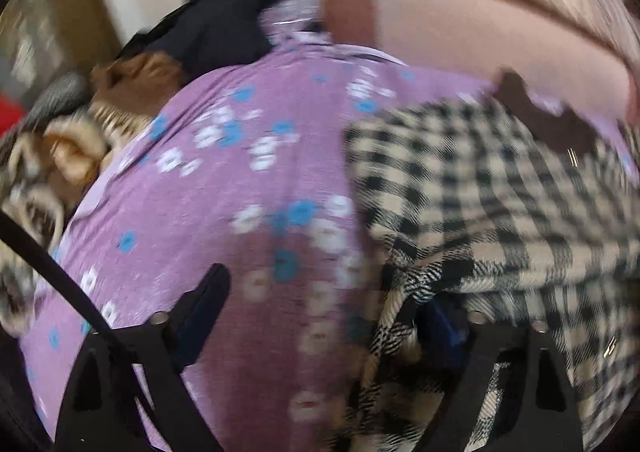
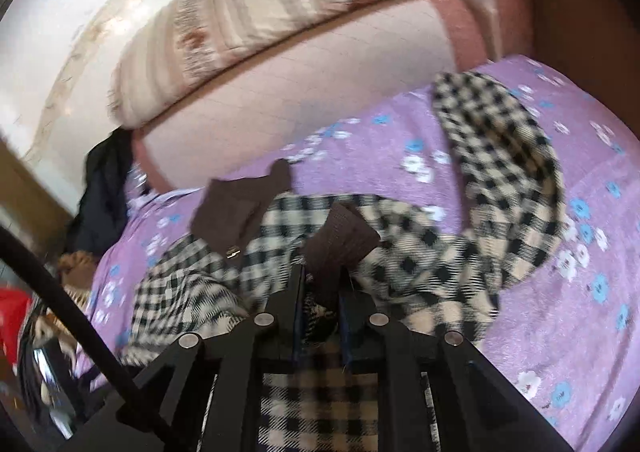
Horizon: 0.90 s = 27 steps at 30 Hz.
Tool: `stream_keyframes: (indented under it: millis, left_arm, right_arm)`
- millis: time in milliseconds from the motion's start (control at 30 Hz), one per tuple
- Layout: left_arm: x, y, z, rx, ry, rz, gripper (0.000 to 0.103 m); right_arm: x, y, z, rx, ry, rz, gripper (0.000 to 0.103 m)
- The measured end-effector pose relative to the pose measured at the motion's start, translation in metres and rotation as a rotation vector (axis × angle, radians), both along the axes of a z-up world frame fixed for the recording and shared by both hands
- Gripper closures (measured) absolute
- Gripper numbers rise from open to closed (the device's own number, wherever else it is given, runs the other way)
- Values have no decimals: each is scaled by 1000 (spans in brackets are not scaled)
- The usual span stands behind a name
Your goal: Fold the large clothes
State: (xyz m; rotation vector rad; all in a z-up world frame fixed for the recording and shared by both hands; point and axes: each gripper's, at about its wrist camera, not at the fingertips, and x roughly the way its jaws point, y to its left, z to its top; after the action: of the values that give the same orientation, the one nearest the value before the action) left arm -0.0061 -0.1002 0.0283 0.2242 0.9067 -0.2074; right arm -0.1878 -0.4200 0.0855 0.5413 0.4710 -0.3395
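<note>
A black-and-cream checked woollen garment with dark brown knitted trim [image 2: 496,156] lies crumpled across a bed covered by a purple sheet printed with blue and white flowers [image 2: 580,292]. The garment is spread unevenly, one long part curving away toward the far right, another bunched near the middle, with two brown ribbed pieces [image 2: 240,208] showing on top.

The right gripper [image 2: 320,284] has its jaws drawn close together, clamped on a fold of the checked cloth and brown trim. The left gripper [image 1: 320,292] has its jaws standing wide apart; the edge of the checked garment lies over its right finger [image 1: 436,324], while the left finger [image 1: 208,292] sits over bare purple sheet. Whether its pads press on the cloth cannot be told, as the view is blurred.

A pile of other clothes, dark navy and brown [image 1: 224,24], waits at the far side of the bed, beside a pale pink cushion [image 1: 460,28].

Folding seems barely begun: no neat fold or flat layer shows yet. The garment likely still needs spreading, smoothing and folding.
</note>
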Motion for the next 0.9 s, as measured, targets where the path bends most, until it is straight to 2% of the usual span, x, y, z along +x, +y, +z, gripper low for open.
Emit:
stream_keyframes:
  millis: [33, 67, 100, 133, 167, 200, 300, 367, 433, 500, 567, 600, 633, 667, 733, 800, 900]
  left_arm:
    - [2, 9, 1, -19, 14, 19, 18]
    - [4, 18, -2, -17, 39, 36, 18]
    - [6, 22, -7, -11, 67, 40, 17]
    - [8, 24, -12, -10, 104, 40, 17]
    - [8, 28, -18, -20, 152, 46, 17]
    - [8, 31, -19, -33, 170, 52, 17]
    - [6, 38, -9, -53, 178, 54, 17]
    - [3, 42, 2, -74, 162, 52, 17]
    - [0, 42, 11, -93, 155, 50, 17]
    - [-7, 41, 18, -94, 140, 44, 17]
    - [-15, 41, 23, -62, 122, 33, 17]
    - [-17, 38, 24, -34, 109, 21, 17]
    - [-16, 36, 22, -8, 101, 11, 17]
    - [-13, 39, 19, 18, 98, 18, 17]
    - [-9, 46, 17, 12, 109, 52, 17]
    - [-6, 55, 21, -42, 116, 80, 17]
    - [-6, 54, 30, -120, 90, 81, 17]
  right_arm:
    - [2, 8, -2, -24, 11, 27, 81]
    - [6, 13, -8, -50, 59, 34, 74]
    - [10, 16, -14, -61, 113, 40, 52]
    - [16, 17, -25, -52, 193, 54, 45]
    - [17, 13, -37, -5, 240, 64, 45]
    - [12, 6, -45, 58, 248, 56, 45]
    - [-13, -15, -43, 175, 169, -34, 45]
    - [-19, -21, -32, 158, 131, -72, 45]
    - [-12, -20, -24, 92, 133, -78, 45]
    - [5, -15, -22, 40, 141, -42, 45]
    - [24, -9, -25, -3, 163, 11, 45]
    - [37, -1, -26, -55, 201, 47, 54]
    - [42, 2, -27, -100, 229, 58, 87]
    - [47, 12, -25, -185, 266, 68, 96]
    - [34, 23, -9, -293, 209, 37, 97]
    - [20, 22, 1, -345, 167, -38, 97]
    - [33, 9, -16, -349, 271, -73, 97]
